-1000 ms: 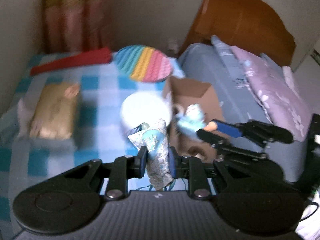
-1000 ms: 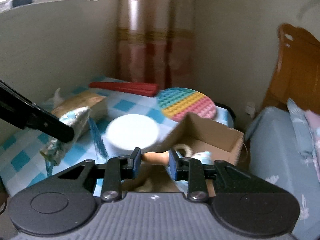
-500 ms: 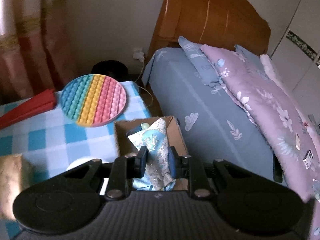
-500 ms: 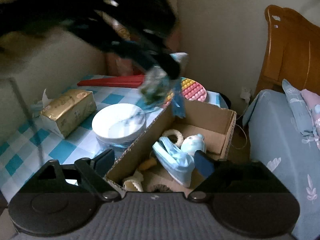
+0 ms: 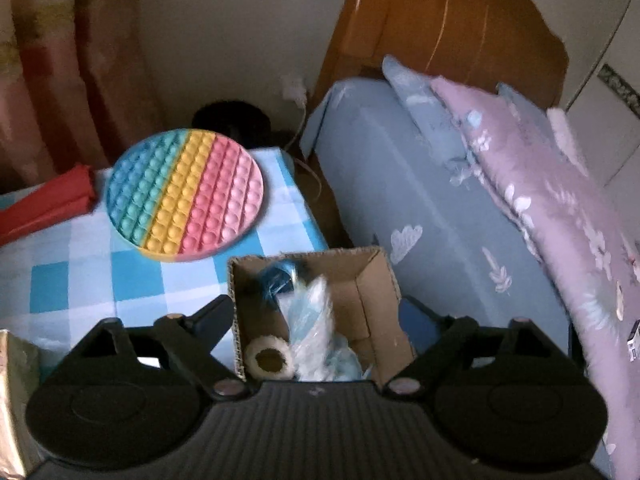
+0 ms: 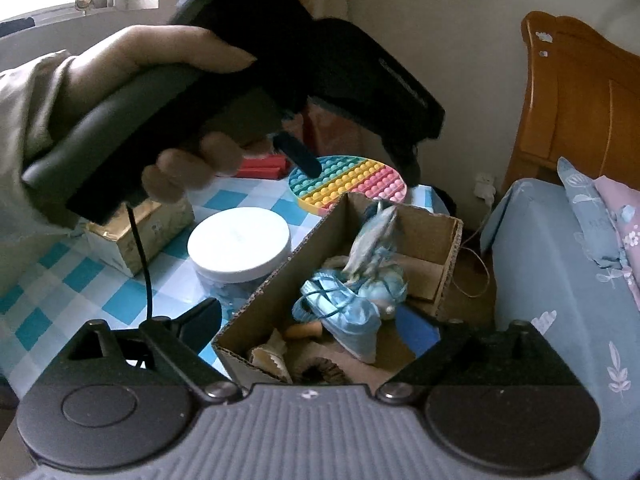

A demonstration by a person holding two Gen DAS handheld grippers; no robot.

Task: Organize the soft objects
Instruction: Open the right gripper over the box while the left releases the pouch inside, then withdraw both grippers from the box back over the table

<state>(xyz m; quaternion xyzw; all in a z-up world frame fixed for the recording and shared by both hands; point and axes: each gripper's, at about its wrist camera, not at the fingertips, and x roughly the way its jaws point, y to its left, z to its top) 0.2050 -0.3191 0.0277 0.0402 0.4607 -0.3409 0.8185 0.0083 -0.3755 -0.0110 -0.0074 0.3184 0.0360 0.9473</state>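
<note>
Tissue pack (image 6: 136, 232) far left on checked table (image 6: 60, 280). White-lidded jar (image 6: 239, 242) just left of box (image 6: 280, 280). Left gripper (image 6: 360, 164) above box, jaws opening, nothing between; blurred floral pouch (image 6: 374, 236) below it, inside box on soft toys (image 6: 344, 312). Right gripper (image 6: 312, 320) near box end, jaws opening, empty. Bed (image 6: 560, 280) right.

The left gripper (image 5: 316, 312) is opening, its floral pouch (image 6: 370, 240) (blurred) now loose inside the cardboard box (image 6: 444, 256).
</note>
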